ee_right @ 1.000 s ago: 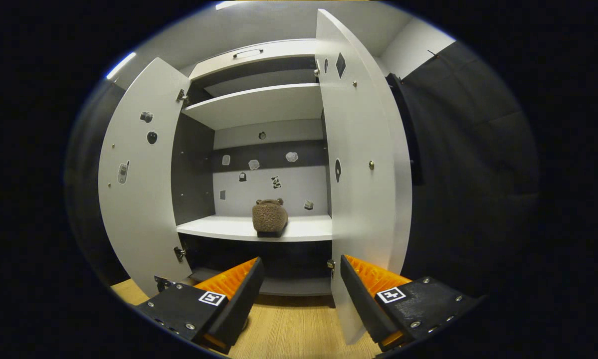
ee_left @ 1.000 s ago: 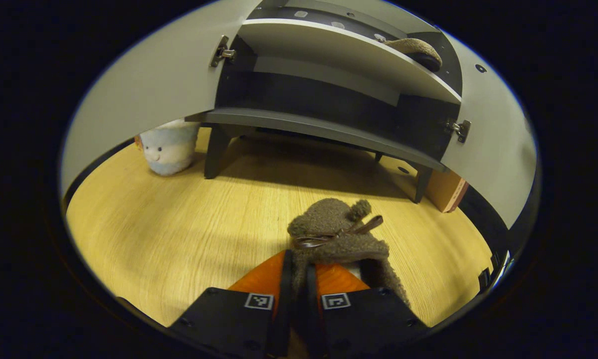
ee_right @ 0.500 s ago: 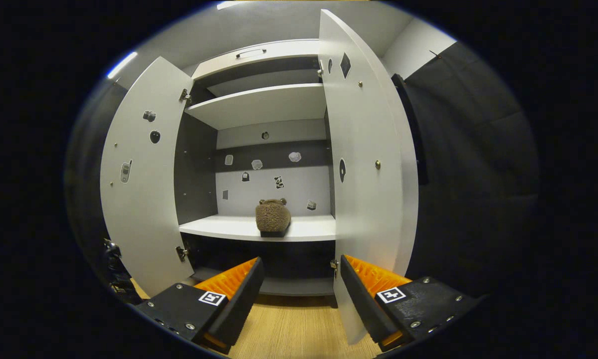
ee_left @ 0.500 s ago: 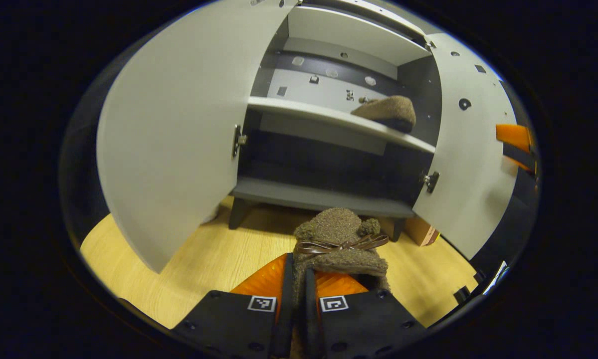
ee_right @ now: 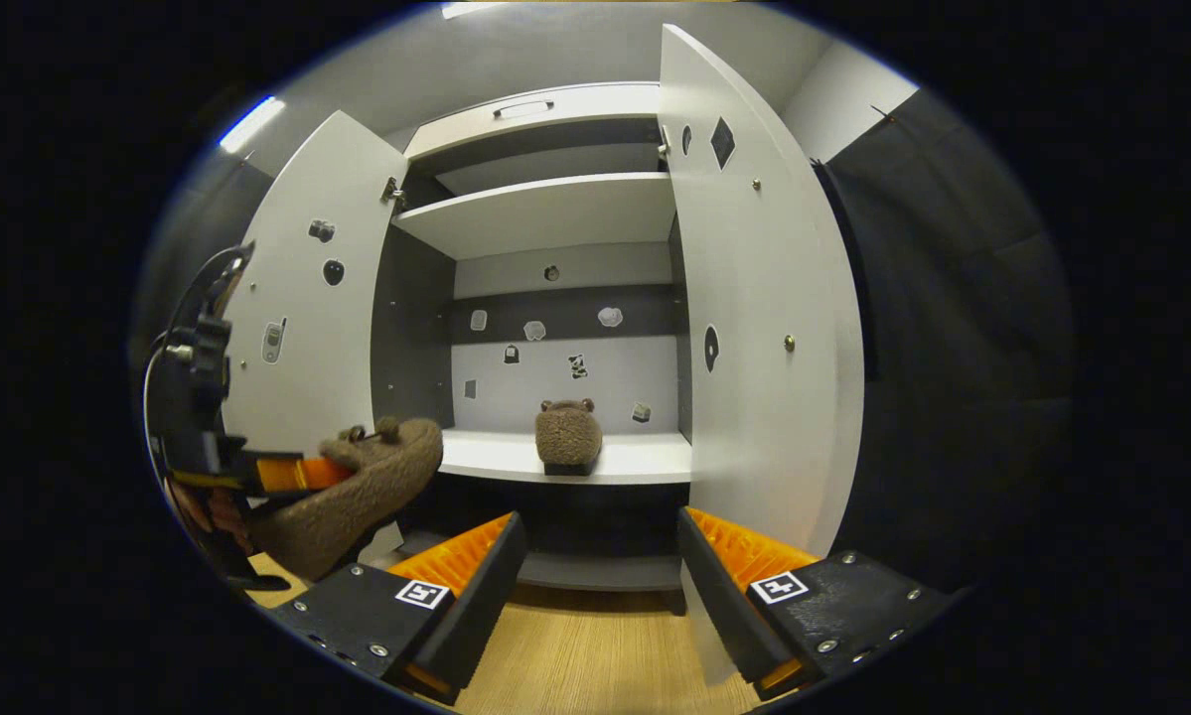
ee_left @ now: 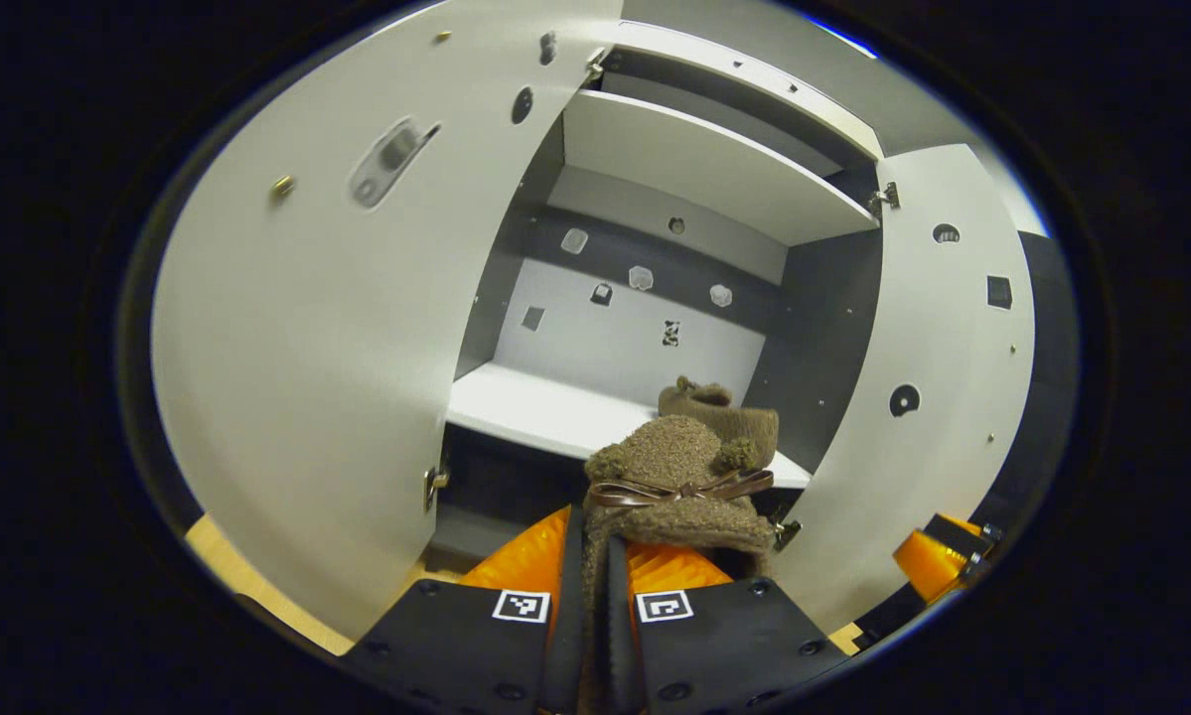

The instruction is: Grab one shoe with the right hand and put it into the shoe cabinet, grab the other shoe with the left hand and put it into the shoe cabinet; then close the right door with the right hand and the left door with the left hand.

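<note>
Counting two fuzzy brown slippers: your left tongs clench one, now raised toward the white cabinet shelf; another sits beyond your released right tongs.

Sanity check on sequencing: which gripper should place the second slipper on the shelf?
Left. The left gripper is shut on the second slipper, facing the shelf. The right gripper is open and holds nothing.
</note>
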Action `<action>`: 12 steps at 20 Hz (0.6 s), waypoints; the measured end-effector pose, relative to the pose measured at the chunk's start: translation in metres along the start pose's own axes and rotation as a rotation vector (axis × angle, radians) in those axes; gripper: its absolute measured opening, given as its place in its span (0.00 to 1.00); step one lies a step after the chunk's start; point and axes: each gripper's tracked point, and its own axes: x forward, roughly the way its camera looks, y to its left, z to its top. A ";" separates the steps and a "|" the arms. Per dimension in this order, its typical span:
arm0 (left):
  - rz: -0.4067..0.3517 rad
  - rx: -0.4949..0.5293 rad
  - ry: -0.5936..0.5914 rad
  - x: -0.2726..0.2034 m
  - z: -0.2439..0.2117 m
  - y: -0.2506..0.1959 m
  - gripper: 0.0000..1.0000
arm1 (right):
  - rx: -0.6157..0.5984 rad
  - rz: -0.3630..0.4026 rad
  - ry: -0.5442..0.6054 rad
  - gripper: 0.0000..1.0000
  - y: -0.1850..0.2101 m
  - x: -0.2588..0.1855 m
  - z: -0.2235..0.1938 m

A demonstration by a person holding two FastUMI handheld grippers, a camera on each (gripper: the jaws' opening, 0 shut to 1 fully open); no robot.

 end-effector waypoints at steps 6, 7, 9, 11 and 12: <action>0.034 0.045 0.003 0.109 0.050 -0.002 0.18 | 0.006 0.005 -0.004 0.94 0.012 -0.006 0.003; 0.042 0.043 0.010 0.129 0.053 0.000 0.18 | 0.005 0.002 -0.002 0.94 0.012 -0.007 0.003; 0.080 0.037 0.041 0.165 0.051 0.010 0.18 | -0.002 -0.001 -0.002 0.94 0.014 -0.009 0.005; 0.098 0.038 0.087 0.200 0.042 0.018 0.18 | 0.000 -0.003 -0.006 0.94 0.013 -0.011 0.010; 0.111 0.026 0.131 0.214 0.032 0.023 0.18 | 0.006 -0.005 -0.009 0.94 0.013 -0.011 0.012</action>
